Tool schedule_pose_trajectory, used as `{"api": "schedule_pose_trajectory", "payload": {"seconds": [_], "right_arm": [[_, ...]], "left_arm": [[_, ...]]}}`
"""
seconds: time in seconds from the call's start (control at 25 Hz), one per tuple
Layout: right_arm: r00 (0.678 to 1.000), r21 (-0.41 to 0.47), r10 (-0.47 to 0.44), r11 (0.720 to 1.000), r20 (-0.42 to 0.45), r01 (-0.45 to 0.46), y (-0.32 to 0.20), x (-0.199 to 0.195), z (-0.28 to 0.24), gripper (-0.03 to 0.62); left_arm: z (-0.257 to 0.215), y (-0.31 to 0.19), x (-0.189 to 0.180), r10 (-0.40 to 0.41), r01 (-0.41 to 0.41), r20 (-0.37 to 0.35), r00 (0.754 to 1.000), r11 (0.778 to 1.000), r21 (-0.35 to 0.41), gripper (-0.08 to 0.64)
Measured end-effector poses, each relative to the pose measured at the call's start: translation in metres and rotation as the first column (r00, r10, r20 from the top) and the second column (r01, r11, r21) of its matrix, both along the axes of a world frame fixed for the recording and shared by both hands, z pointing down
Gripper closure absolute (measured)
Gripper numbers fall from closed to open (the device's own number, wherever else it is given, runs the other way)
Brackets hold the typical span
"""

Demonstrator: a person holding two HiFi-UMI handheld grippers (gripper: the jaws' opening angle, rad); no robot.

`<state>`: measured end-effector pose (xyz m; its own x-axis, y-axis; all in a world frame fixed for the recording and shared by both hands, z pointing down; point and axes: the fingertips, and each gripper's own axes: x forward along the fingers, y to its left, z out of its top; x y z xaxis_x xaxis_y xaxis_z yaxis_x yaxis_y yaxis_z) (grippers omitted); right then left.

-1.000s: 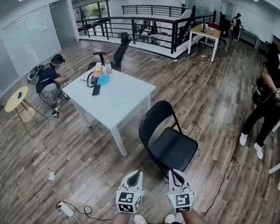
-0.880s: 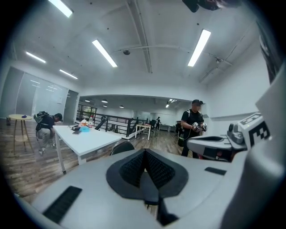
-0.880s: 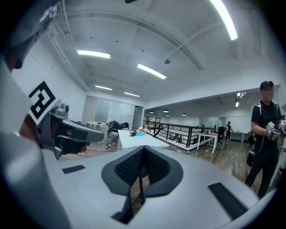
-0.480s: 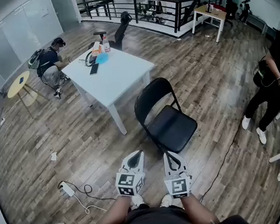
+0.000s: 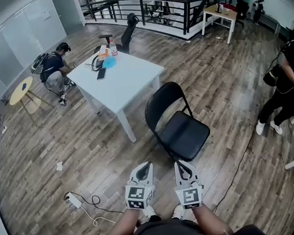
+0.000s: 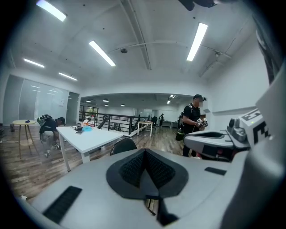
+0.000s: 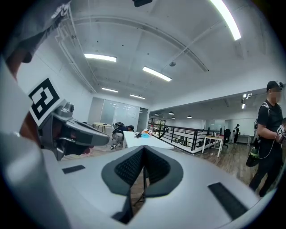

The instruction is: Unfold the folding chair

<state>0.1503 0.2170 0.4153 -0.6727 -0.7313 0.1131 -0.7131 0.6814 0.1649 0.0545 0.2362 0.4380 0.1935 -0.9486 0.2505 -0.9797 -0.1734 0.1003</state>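
1. Scanning from the far left: a small round yellow table [image 5: 21,91], and beside it a crouching person with a backpack [image 5: 53,72], low to the wood floor [image 5: 45,146].
2. A white power strip [image 5: 72,201] with its cord lies on the floor, left of the grippers.
3. White table [image 5: 128,87] near the middle of the room. A dark phone [image 5: 101,73] and a bottle [image 5: 113,50] sit at its far end.
4. Left gripper [image 5: 146,166]: held low in front of the wearer, tip toward the chair but short of it. Jaws pressed together, nothing between them. Its own view shows the curved top of the chair's backrest [image 6: 124,145] just past the tip.
5. Right gripper [image 5: 179,164]: just beside the left one, also short of the chair. Jaws closed on each other, empty.
6. Folding chair [image 5: 183,134]:
   - It is black and stands open on the floor, just ahead of both grippers and apart from them.
   - The seat is down and flat, padded, with a dull sheen.
   - The rounded backrest is upright on the side nearest the white table's corner.
   - The thin tube legs are splayed beneath.
7. A black cable [image 5: 236,175] runs across the floor to the right of the chair.
8. Far right: a person in dark clothes and white shoes [image 5: 285,87], standing well apart from the chair.
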Motion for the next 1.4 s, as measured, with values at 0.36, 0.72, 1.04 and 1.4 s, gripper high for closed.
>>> {"api": "schedule_pose_trajectory", "payload": {"seconds": [0.36,0.72,1.04,1.4], "right_arm": [[0.999,-0.009,0.03,1.0,-0.019,-0.03,-0.005,-0.032,0.008,0.578],[0.995,0.0,0.079,0.997,-0.054,-0.079,-0.016,-0.067,0.015,0.578],[0.996,0.03,0.078,0.997,-0.038,-0.077,-0.036,-0.093,0.003,0.578],[0.997,0.035,0.068,0.997,-0.029,-0.066,-0.028,-0.107,0.003,0.578]], "left_arm": [[0.007,-0.005,-0.034,0.022,-0.022,-0.019,1.0,1.0,-0.015,0.555],[0.019,-0.015,-0.073,0.058,-0.059,-0.027,0.998,0.998,-0.029,0.555],[0.007,-0.034,-0.09,0.066,-0.066,-0.034,0.997,0.998,0.003,0.555],[0.008,-0.021,-0.097,0.06,-0.06,-0.035,0.998,0.998,0.005,0.555]]}}
